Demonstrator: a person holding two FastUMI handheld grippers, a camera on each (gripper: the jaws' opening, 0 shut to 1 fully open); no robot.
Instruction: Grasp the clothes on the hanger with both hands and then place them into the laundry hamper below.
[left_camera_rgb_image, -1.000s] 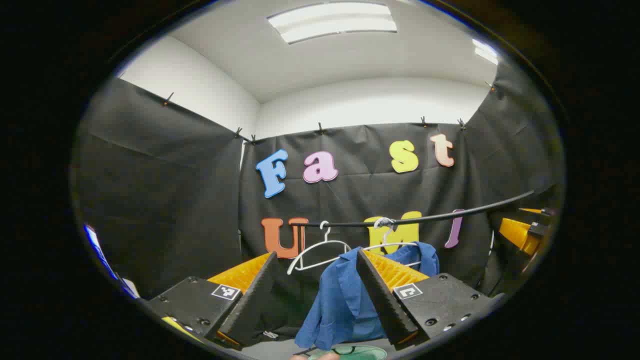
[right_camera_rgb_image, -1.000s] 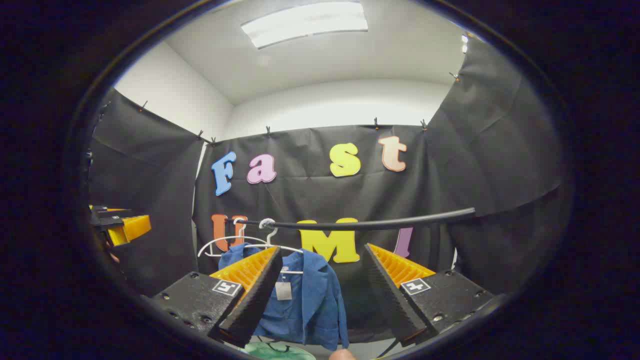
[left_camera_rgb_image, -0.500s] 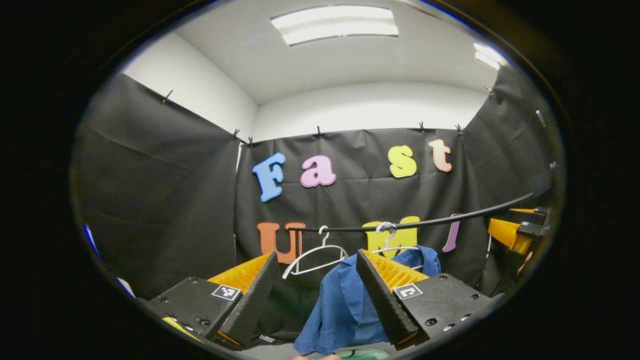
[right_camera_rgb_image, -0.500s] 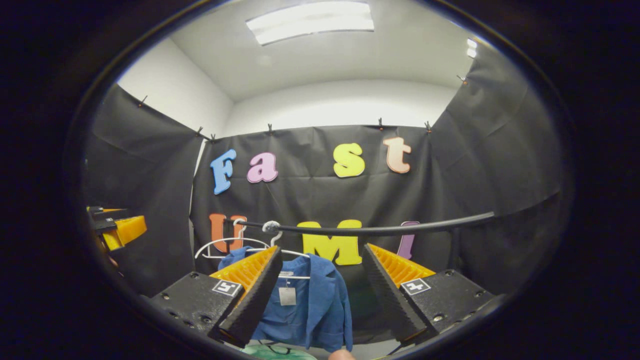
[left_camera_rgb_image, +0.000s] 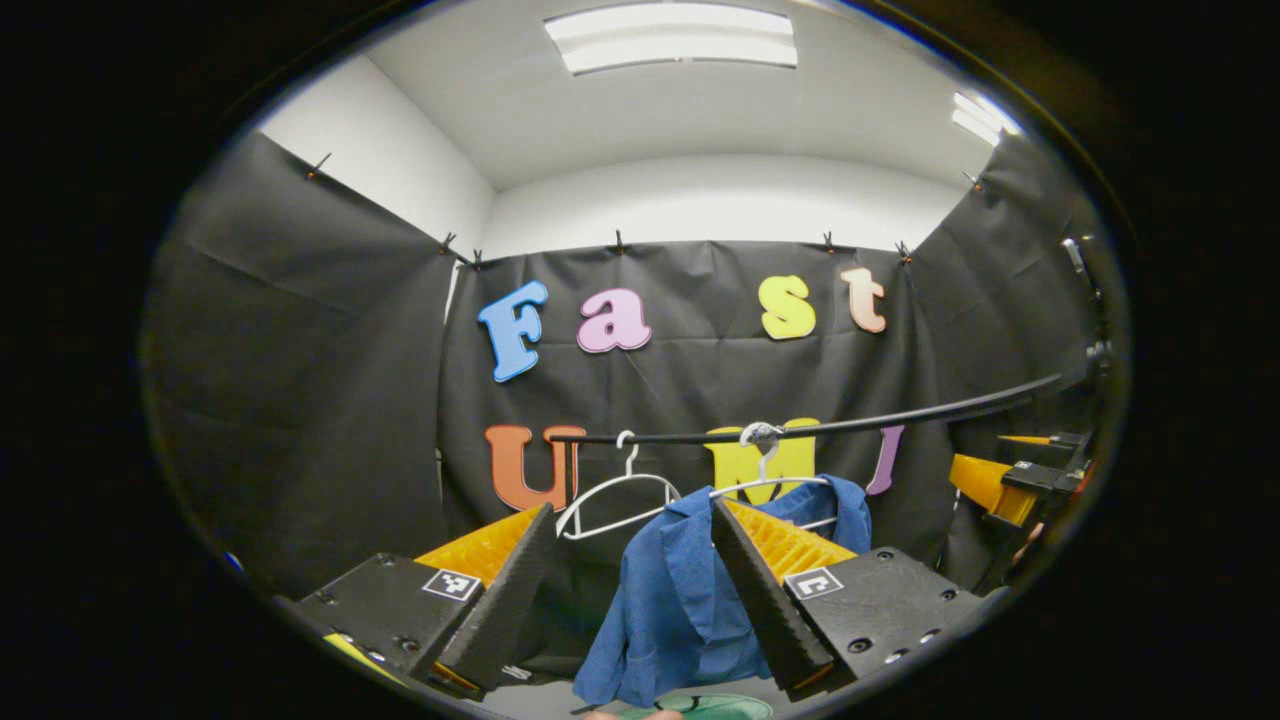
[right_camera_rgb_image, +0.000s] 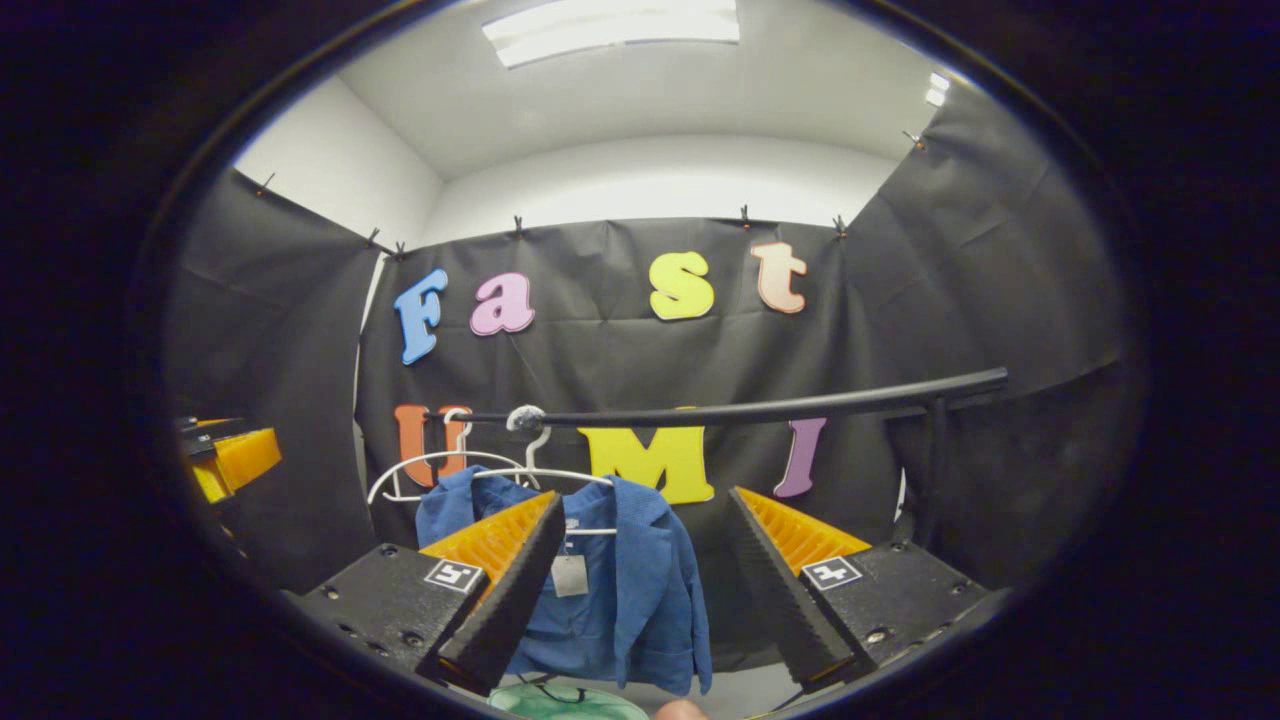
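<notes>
The left gripper (left_camera_rgb_image: 632, 590) has its fingers spread wide, nothing between the pads. Past them hangs the blue shirt (left_camera_rgb_image: 690, 600), well apart from the fingertips, its collar behind the right finger (left_camera_rgb_image: 760, 590). The right gripper (right_camera_rgb_image: 640, 580) is also wide open and holds nothing; the shirt (right_camera_rgb_image: 620, 590) hangs beyond its left finger (right_camera_rgb_image: 505, 585), a tag at the neck. The shirt sits on a white hanger (right_camera_rgb_image: 545, 470) hooked on a black rail (right_camera_rgb_image: 740, 410). A second, bare hanger (left_camera_rgb_image: 620, 495) hangs to the left of it on the rail (left_camera_rgb_image: 830, 427). Below the shirt, at the near edge, shows the green rim of the hamper (right_camera_rgb_image: 565, 700). Each gripper appears far off at the edge of the other's view.
</notes>
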